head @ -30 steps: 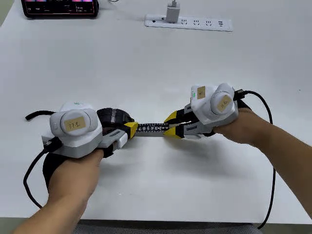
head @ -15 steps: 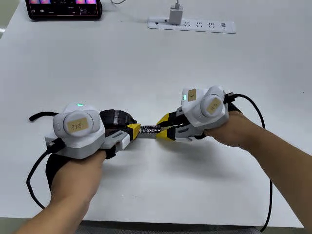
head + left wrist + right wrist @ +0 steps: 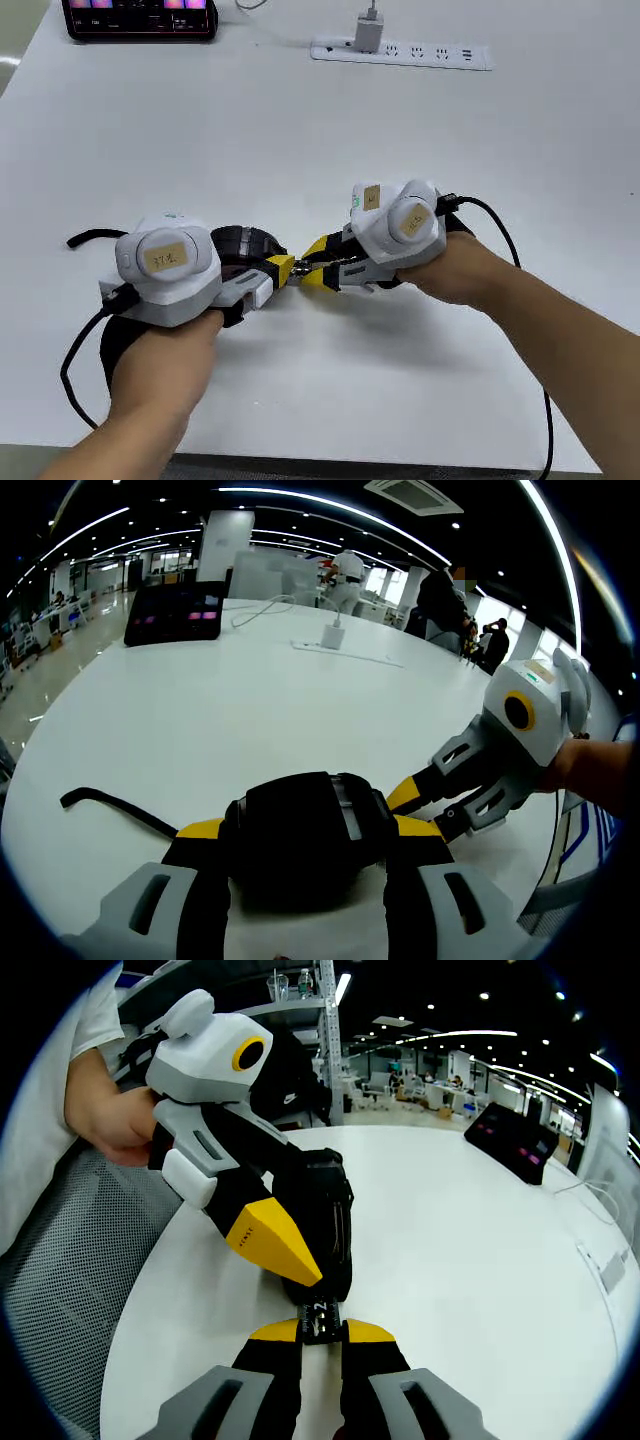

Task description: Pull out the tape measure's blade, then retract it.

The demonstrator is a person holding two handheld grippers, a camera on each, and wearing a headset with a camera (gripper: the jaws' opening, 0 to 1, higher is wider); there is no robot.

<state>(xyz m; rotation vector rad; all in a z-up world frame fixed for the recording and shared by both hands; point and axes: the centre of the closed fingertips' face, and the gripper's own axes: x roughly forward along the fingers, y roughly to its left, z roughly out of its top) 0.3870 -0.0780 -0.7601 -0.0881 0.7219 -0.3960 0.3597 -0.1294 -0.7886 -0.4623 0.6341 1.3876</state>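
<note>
A black tape measure (image 3: 243, 246) rests on the white table (image 3: 300, 130), and my left gripper (image 3: 272, 272) is shut on its case (image 3: 305, 835). A very short stretch of blade (image 3: 320, 1317) sticks out of the case (image 3: 322, 1220). My right gripper (image 3: 312, 275) is shut on the blade's tip (image 3: 299, 270), close against the case. In the left gripper view the right gripper (image 3: 415, 805) comes in from the right. The left gripper (image 3: 285, 1250) reaches in from the upper left in the right gripper view. A black strap (image 3: 110, 805) trails from the case.
A white power strip (image 3: 400, 52) with a plugged charger lies at the table's far edge. A dark device with a lit screen (image 3: 140, 17) stands at the far left. Gripper cables (image 3: 500, 240) run off both sides. People stand in the room behind (image 3: 440, 600).
My right gripper has moved left toward the case, and the exposed blade has shortened from a long stretch to a stub. The left gripper has kept its hold on the case.
</note>
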